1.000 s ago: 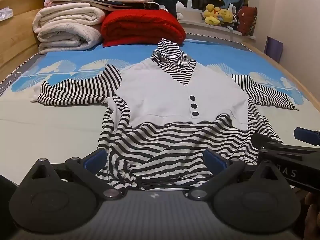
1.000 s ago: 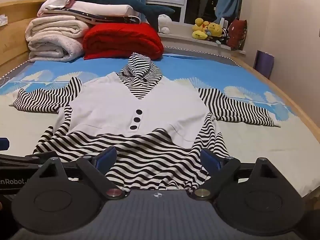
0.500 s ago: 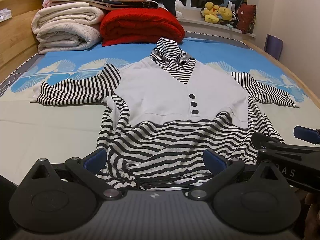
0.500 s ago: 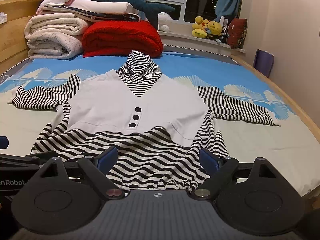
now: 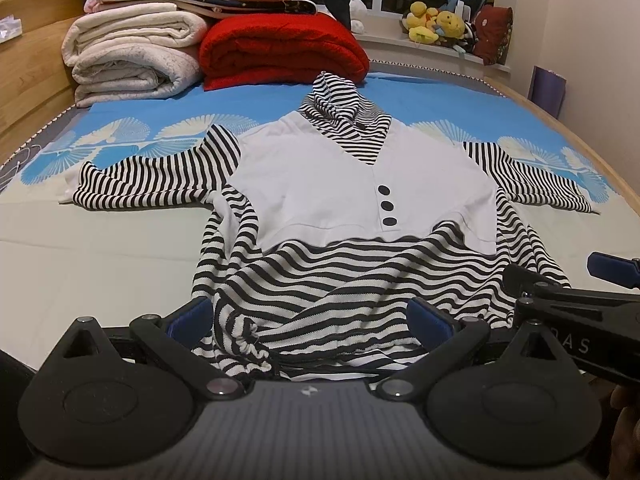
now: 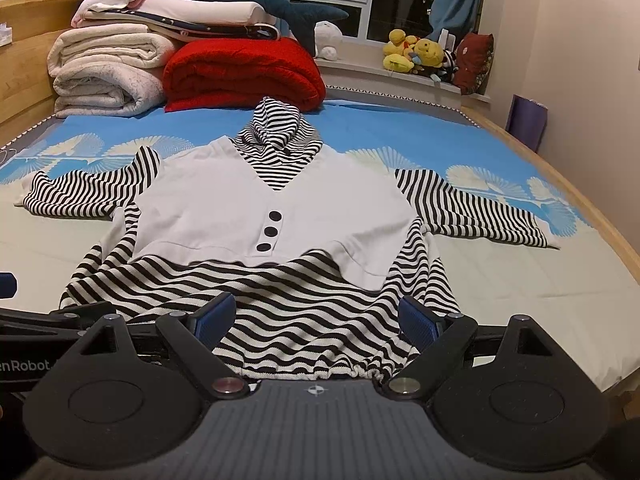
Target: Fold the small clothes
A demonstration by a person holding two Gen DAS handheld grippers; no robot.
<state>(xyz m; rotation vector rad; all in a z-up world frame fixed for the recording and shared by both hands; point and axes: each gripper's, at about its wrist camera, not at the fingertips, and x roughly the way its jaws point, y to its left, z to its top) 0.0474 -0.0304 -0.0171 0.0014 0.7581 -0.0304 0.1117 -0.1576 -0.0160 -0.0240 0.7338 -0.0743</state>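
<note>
Left gripper (image 5: pixel 310 322) body: you are looking at matte black plastic, with two round black discs flanking a ribbed grey centre plate.
Left gripper fingers (image 5: pixel 191 315): they are showing blue pads on black angled link arms.
Left gripper fasteners: silver round pivot screws are sitting at the inner ends of the link arms, smaller ones at the outer joints.
Left gripper marking: a small white emblem is showing on the grey plate.
Right gripper (image 6: pixel 316 318) body: you are seeing the same black discs, triangular cut-outs and ribbed grey plate with a crosshair mark.
Right gripper fingers (image 6: pixel 416 320): blue pads are facing inward.
Lettering: white letters reading "enRobot" are showing on the black bar at the left edge of the right wrist view.
</note>
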